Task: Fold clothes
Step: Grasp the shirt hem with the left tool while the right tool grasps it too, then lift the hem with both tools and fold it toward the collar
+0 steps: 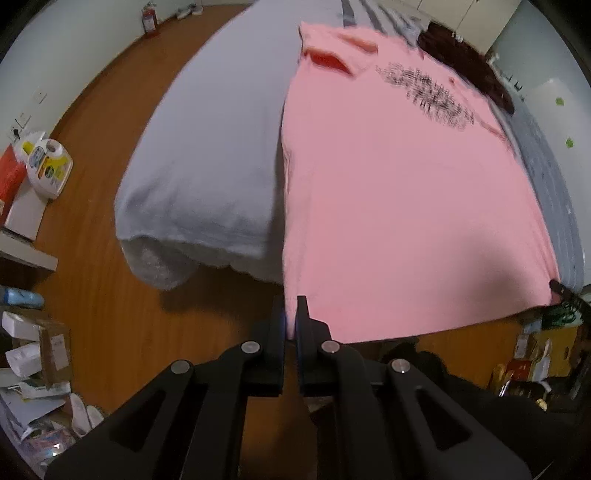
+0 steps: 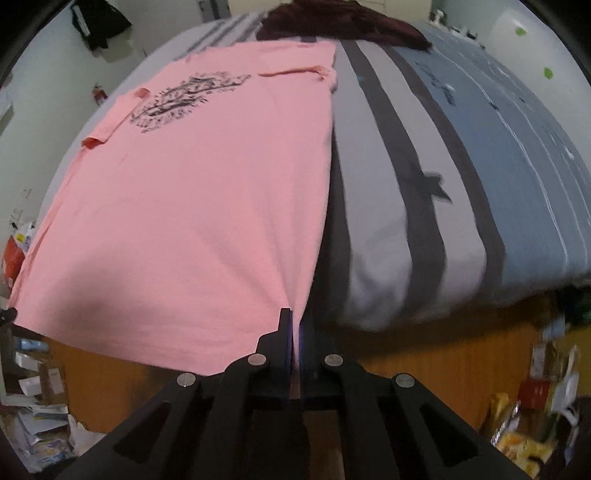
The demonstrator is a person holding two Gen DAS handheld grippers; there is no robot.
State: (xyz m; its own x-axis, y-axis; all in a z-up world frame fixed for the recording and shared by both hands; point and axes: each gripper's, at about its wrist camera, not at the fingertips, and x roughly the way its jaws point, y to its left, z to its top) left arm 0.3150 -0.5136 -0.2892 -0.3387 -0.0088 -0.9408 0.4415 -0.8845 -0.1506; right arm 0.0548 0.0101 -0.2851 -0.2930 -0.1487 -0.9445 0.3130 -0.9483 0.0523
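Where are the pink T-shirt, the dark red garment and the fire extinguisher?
pink T-shirt [image 1: 388, 192]: left wrist view, plain middle of its front.
dark red garment [image 2: 332, 20]: right wrist view, middle of the heap.
fire extinguisher [image 1: 149, 18]: left wrist view, its red body.

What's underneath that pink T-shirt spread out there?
The pink T-shirt lies on a bed with a striped grey and blue cover. A dark red garment lies beyond it. Whatever is directly beneath the shirt is covered.

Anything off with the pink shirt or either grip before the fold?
Nothing stands out. The pink T-shirt lies flat on the bed, sleeves already folded in. The left gripper and right gripper each pinch a hem corner squarely.
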